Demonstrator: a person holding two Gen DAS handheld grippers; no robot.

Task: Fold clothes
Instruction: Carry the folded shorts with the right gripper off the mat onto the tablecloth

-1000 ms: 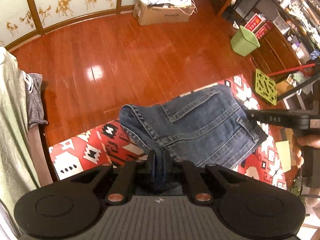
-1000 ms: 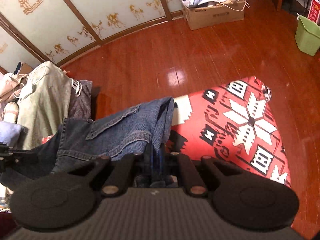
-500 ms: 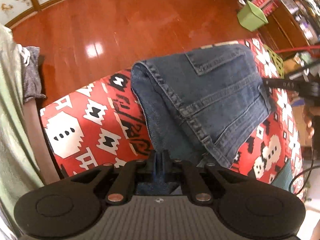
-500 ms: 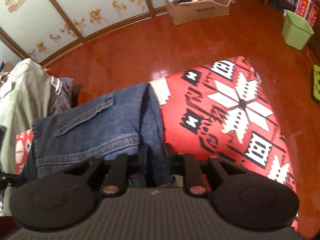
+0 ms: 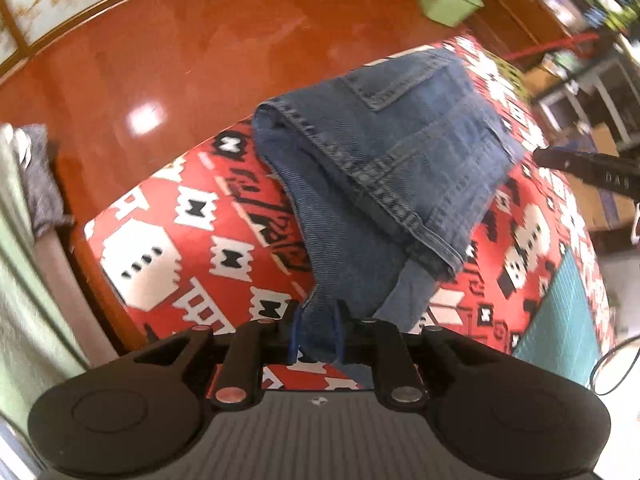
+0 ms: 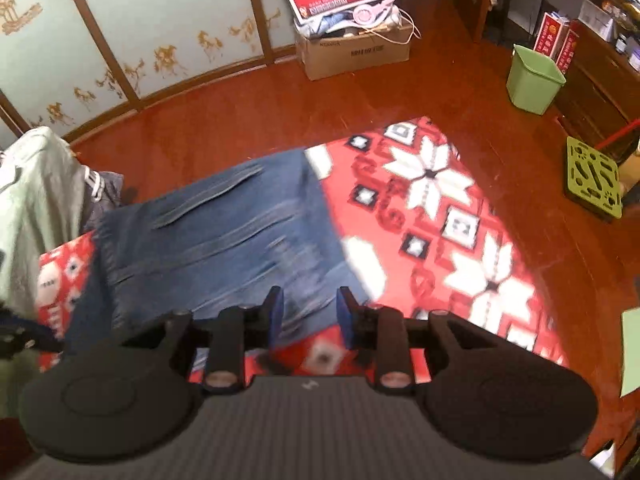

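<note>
We are in a room of a home. We see a shiny red-brown wood floor (image 6: 248,120) and wall panels (image 6: 168,8) with little gold horses painted on them. A cardboard box (image 6: 356,54) full of stuff sits by the wall. A green bin (image 6: 534,80) stands near dark wood shelves (image 6: 600,40) packed with things. A red cloth (image 6: 432,208) with white star shapes lies spread out, and clothes (image 6: 36,208) hang in a heap at the side.
</note>
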